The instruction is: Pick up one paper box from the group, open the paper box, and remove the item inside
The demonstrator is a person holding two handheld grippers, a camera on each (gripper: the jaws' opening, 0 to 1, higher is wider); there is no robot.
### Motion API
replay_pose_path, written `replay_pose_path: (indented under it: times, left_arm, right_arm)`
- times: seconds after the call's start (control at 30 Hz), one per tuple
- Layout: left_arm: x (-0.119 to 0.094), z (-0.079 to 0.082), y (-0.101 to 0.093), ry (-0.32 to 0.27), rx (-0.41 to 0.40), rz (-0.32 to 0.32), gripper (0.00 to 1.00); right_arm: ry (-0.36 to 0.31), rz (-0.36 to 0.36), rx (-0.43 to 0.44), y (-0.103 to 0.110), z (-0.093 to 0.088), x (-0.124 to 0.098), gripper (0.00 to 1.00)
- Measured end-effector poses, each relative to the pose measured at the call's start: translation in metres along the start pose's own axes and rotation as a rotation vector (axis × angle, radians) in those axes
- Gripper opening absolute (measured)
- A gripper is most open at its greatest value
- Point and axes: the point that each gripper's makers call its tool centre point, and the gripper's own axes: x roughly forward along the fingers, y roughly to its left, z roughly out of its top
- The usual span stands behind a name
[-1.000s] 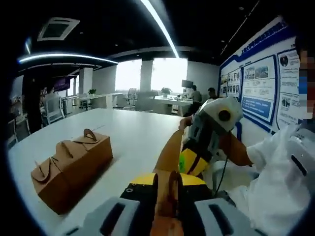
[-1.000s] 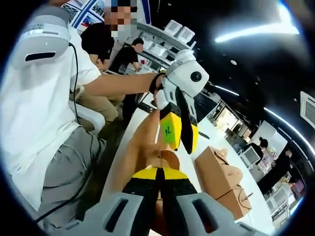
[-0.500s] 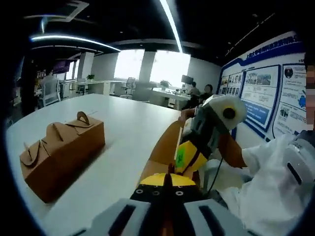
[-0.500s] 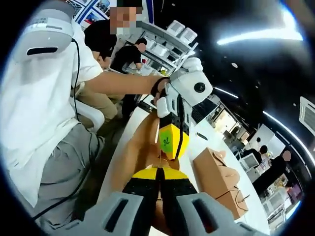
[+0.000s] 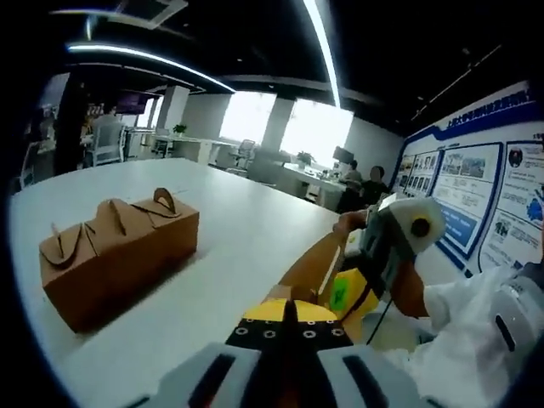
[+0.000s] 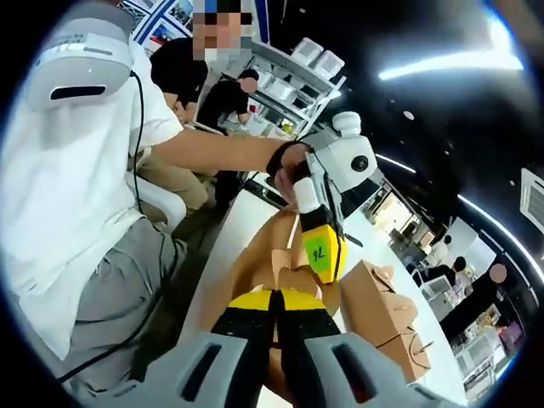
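I hold one brown paper box (image 5: 308,265) between both grippers above the near edge of the white table (image 5: 229,229). In the left gripper view my left gripper (image 5: 286,311) is shut on a flap of it, and my right gripper (image 5: 344,293) reaches in from the right, shut on the box's other side. The right gripper view has my right gripper (image 6: 274,299) shut on the held box (image 6: 259,255), with the left gripper (image 6: 321,255) pinching it just beyond. The group of boxes (image 5: 115,255) with curled handles stands on the table, also the group (image 6: 387,319) at the right.
The person in a white shirt (image 6: 76,170) sits in a chair close behind the held box. Several other people sit at desks (image 5: 297,174) further back. A blue wall board (image 5: 476,195) runs along the right side. White shelving (image 6: 297,76) stands behind.
The two grippers have shifted against each other with the box still held: the right one has moved right and lower in the left view, the left one right and down in the right view.
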Motion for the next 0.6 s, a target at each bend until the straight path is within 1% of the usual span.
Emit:
replay_pose_path:
  times: [0.17, 0.4, 0.6]
  left_arm:
    - [-0.001, 0.005, 0.003, -0.015, -0.002, 0.010, 0.03]
    - [-0.005, 0.015, 0.003, -0.042, -0.002, 0.013, 0.03]
    - [-0.007, 0.022, 0.007, -0.066, -0.008, 0.027, 0.03]
  right_arm:
    - [-0.024, -0.008, -0.012, -0.001, 0.008, -0.003, 0.03]
    - [-0.014, -0.018, -0.034, 0.000, 0.013, -0.006, 0.03]
    - [-0.019, -0.026, -0.050, 0.002, 0.019, -0.011, 0.03]
